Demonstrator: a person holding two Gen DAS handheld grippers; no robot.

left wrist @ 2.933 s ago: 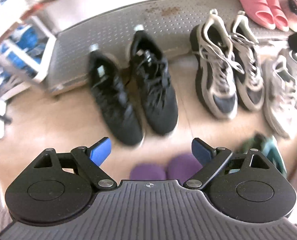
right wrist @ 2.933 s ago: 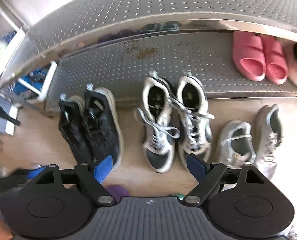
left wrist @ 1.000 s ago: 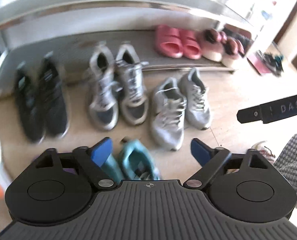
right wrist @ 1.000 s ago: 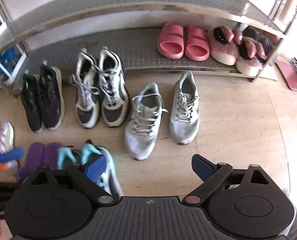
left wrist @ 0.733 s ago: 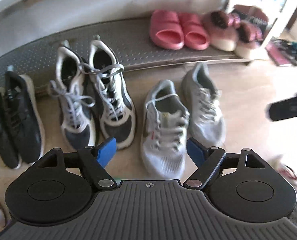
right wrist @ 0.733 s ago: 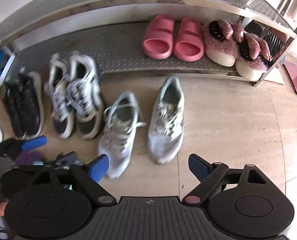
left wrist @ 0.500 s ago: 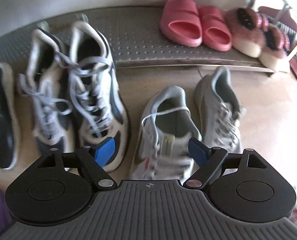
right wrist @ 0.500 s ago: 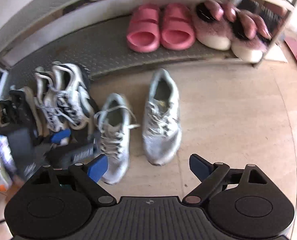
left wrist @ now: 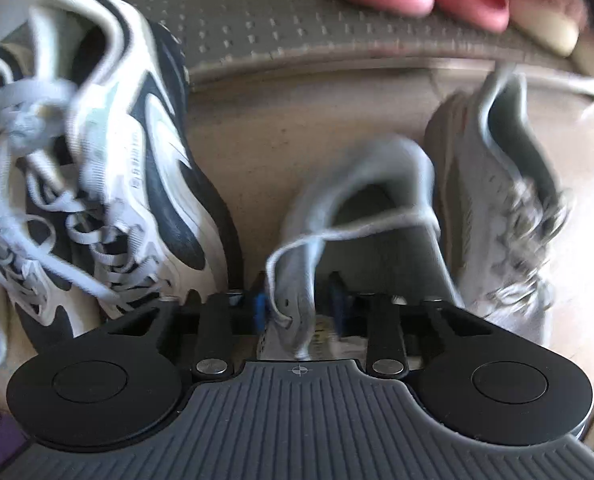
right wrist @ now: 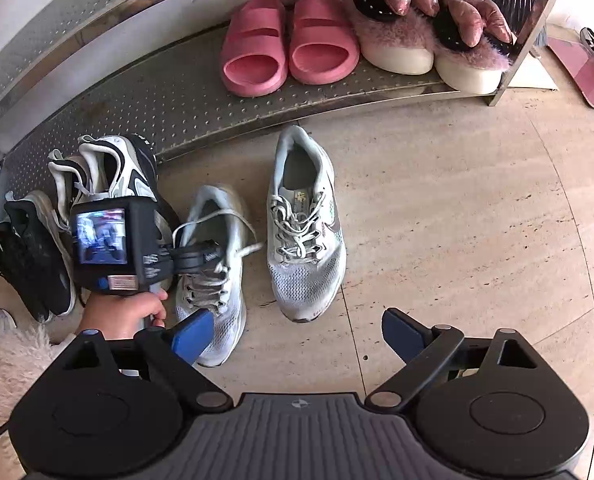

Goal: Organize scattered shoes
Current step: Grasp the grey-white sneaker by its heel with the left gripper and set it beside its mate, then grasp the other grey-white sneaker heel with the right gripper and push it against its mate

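In the left wrist view the left tongs, jaws just closed, pinch the grey sneaker's side wall near the shoe rack, so lift gently; in the right wrist view the right tongs hang wide open, empty, over the floor before its mate.

Each gripper is black plastic with a ribbed grey deck, round side discs, silver pivot screws and blue finger pads. The left gripper carries a small lit screen above its handle, gripped by a bare hand.
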